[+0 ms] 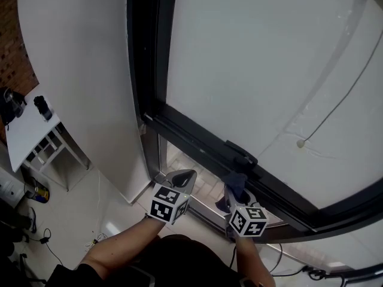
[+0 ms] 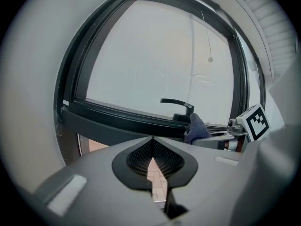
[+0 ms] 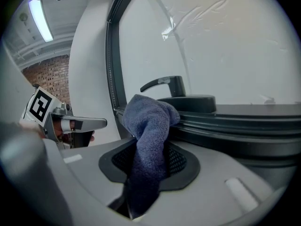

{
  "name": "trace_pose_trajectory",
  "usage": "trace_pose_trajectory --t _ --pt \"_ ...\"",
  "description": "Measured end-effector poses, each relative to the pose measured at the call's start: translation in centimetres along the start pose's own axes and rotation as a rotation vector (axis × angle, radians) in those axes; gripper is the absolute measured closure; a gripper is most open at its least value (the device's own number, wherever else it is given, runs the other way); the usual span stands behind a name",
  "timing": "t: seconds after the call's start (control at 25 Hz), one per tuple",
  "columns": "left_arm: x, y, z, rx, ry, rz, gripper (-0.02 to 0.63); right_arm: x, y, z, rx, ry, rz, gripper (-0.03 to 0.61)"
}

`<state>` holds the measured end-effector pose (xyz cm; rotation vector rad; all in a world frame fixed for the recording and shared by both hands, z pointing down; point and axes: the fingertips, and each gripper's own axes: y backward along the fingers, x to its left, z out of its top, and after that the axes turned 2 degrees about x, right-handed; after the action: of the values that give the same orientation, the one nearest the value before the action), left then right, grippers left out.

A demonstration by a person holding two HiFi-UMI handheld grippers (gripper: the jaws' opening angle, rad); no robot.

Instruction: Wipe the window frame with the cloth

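Now, at the window. Right gripper (image 3: 151,166) is clamped on a blue cloth (image 3: 149,135): jaws closed tight round its middle, a thick fold bulging out past the tips. That fold presses on the dark frame (image 1: 197,142), on the lower rail, just beside the base of the black handle (image 3: 164,84).

Left gripper (image 2: 153,142) sits alongside, nearer the frame's lower corner. Its 2 jaws meet at the tips with nothing between them; only floor tiles show through the slit lower down. It is apart from the cloth. Both grippers point up at the rail from below.

Pale pane (image 1: 257,58) above the rail; a small bead (image 1: 301,143) hangs against it. White wall (image 1: 78,70) left of the frame. Small white table (image 1: 27,136) further left, dark objects on it.
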<state>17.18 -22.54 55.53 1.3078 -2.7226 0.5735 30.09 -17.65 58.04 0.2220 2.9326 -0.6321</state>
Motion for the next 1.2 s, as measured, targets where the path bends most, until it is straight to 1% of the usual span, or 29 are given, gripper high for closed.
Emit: trace_pose_trajectory --t 0.32,0.6,1.08,1.2 --pt "4.3 2.2 0.0 -0.019 0.027 0.065 0.620 2.2 -2.3 0.5 0.002 -0.002 0.020 0.454" --pt "6.4 3.5 0.1 -0.032 0.027 0.076 0.620 3.7 -4.2 1.0 0.008 0.003 0.031 0.454" --pt "12.4 6.5 0.1 -0.039 0.045 0.138 0.620 7.4 -8.4 1.9 0.020 -0.004 0.070 0.454" --pt "13.4 7.1 0.3 -0.048 0.035 0.145 0.620 7.9 -9.2 2.3 0.019 0.000 0.072 0.454"
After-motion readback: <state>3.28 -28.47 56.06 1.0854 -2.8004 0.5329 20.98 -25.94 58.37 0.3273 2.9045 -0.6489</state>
